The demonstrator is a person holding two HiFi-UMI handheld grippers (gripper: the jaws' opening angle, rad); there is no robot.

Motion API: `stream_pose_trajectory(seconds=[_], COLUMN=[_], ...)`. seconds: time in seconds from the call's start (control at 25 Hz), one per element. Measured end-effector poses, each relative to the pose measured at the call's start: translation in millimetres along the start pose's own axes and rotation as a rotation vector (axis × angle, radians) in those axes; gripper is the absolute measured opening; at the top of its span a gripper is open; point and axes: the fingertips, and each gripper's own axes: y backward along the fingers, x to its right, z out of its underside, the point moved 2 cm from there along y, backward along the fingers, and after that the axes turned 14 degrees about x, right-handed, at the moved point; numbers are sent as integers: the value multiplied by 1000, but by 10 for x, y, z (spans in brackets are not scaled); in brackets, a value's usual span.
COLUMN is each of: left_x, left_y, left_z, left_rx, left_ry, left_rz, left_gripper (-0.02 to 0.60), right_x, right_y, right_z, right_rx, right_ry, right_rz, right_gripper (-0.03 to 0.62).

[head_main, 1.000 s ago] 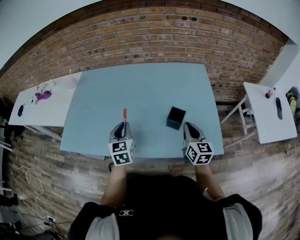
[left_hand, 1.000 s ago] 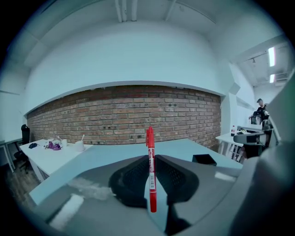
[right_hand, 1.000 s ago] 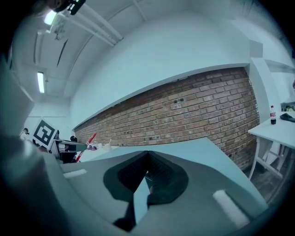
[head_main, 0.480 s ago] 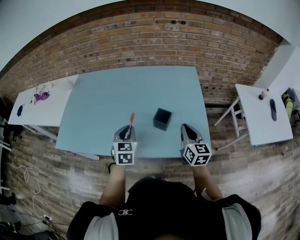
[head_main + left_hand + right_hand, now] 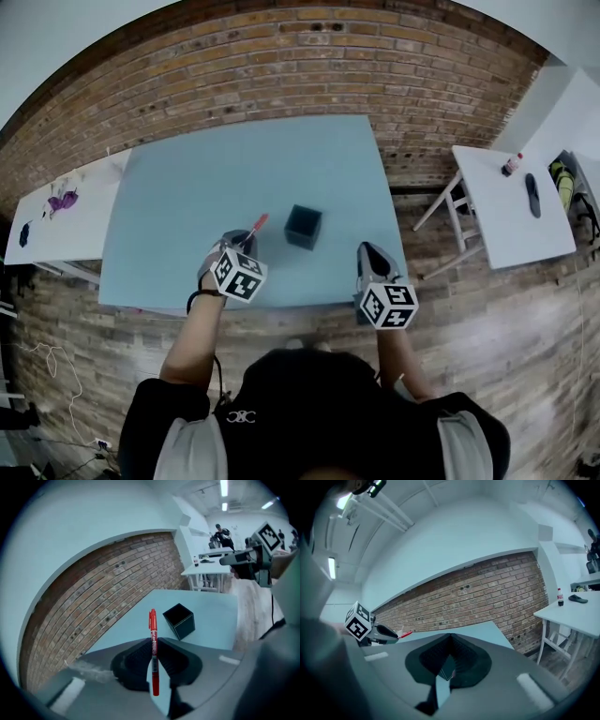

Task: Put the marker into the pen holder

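Note:
A red marker (image 5: 257, 224) (image 5: 153, 634) is clamped between the jaws of my left gripper (image 5: 240, 246) (image 5: 153, 643). It sticks out forward, tilted toward the pen holder. The holder is a black, open-topped cube (image 5: 303, 226) (image 5: 179, 620) that stands on the light blue table (image 5: 206, 178), a short way right of the marker's tip. My right gripper (image 5: 371, 260) (image 5: 450, 638) hovers over the table's near right edge, right of the holder. Its jaws are together with nothing between them. In the right gripper view the left gripper (image 5: 386, 634) and the marker (image 5: 406, 633) show at the left.
A white side table (image 5: 511, 211) at the right carries a small bottle (image 5: 511, 165) and a dark object (image 5: 532, 194). Another white table (image 5: 52, 225) at the left holds purple bits. Behind the table runs a brick wall (image 5: 281, 66). The floor is wood.
My left gripper has swung to the right, so the marker now leans toward the pen holder and its tip is closer to it. The right gripper has stayed near the table's edge.

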Motion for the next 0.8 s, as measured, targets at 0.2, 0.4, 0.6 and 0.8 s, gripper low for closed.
stream_pose_trajectory(seconds=[0.2, 0.4, 0.6, 0.8], left_x=[45, 111, 319, 474], left_y=[-318, -710, -1053, -1272], left_z=[-162, -248, -287, -137], left_rx=[-52, -149, -221, -341], left_ry=[-259, -557, -760, -801], left_rz=[127, 204, 265, 329], left_gripper=[48, 48, 48, 48], right_x=[155, 348, 524, 688], right_y=[124, 295, 537, 743], right_z=[86, 56, 25, 3], right_rx=[-8, 16, 36, 42], right_ry=[-26, -37, -44, -47], right_rz=[70, 144, 233, 297], right_gripper=[5, 5, 5, 6])
